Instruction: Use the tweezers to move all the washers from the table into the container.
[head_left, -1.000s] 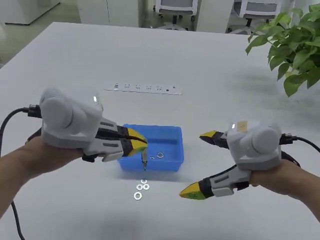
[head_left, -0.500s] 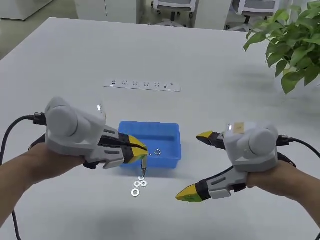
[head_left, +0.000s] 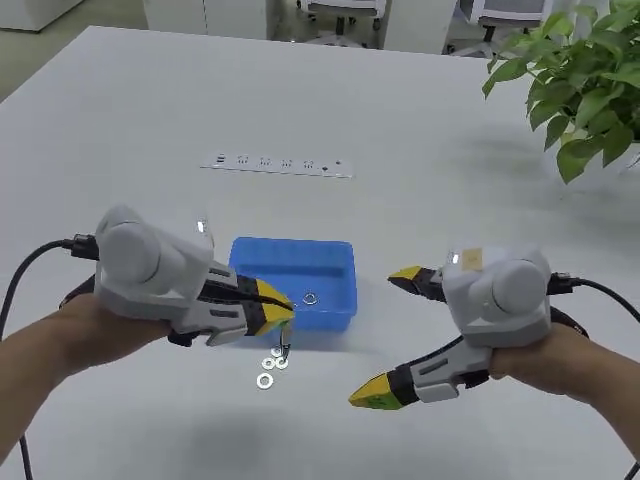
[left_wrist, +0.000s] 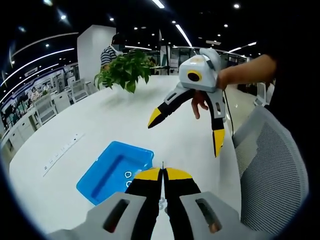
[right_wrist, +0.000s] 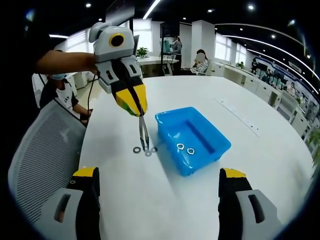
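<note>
Washers (head_left: 270, 368) are lying on the table (head_left: 450, 180) just before the container (head_left: 290, 246), left gripper (head_left: 288, 310) clamping tweezers (head_left: 285, 342) over them, pick-up step awaiting a careful pinch; right gripper (head_left: 374, 338) is idling, jaws apart.

**Colour rundown: one blue tub, lots of white**

The container (head_left: 290, 266) is plain bright blue on a pale grey-white table (head_left: 420, 150). The washers (head_left: 265, 381) are shiny silver, same as the tweezers (head_left: 286, 341). The left gripper (head_left: 287, 309) and right gripper (head_left: 375, 337) both have light grey shells, black jaws and yellow tips. White power strip (head_left: 275, 165), green plant (head_left: 580, 90), black cable (head_left: 28, 268).
</note>
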